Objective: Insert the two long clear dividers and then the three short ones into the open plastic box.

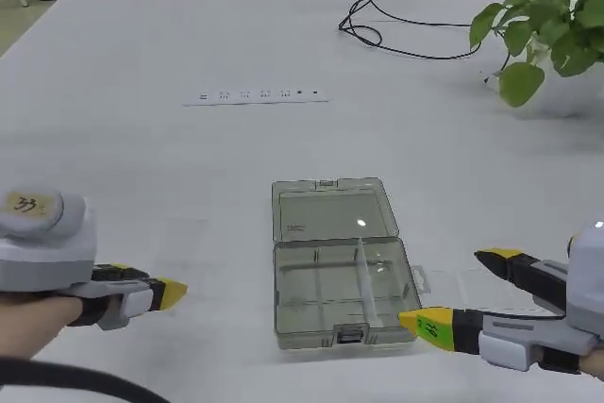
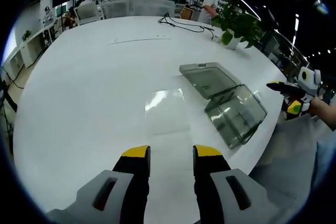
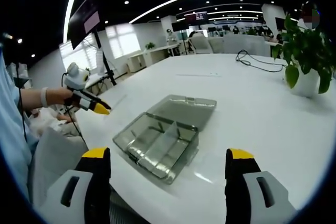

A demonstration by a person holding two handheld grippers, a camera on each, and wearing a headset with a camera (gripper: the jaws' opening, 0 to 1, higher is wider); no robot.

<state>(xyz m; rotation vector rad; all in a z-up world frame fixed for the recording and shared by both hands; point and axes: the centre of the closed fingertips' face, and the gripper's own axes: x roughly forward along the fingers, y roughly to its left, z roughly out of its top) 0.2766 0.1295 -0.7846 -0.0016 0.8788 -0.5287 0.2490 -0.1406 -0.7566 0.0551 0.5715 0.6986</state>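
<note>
The open clear plastic box (image 1: 326, 304) lies near the table's front edge, its lid (image 1: 330, 207) folded flat behind it. One long clear divider (image 1: 364, 276) stands inside, right of the middle. Loose clear dividers (image 2: 165, 102) lie flat on the table left of the box, ahead of my left gripper (image 2: 171, 153). That gripper (image 1: 172, 292) hovers left of the box, open by a narrow gap, with nothing held. My right gripper (image 1: 460, 288) is wide open just right of the box's front corner. The right gripper view shows the box (image 3: 152, 153) between its spread fingers.
A white power strip (image 1: 255, 96) lies mid-table. At the back right are a black cable (image 1: 396, 40) and a potted plant (image 1: 552, 21). The table's front edge runs close under both grippers. Chairs and desks stand beyond the table.
</note>
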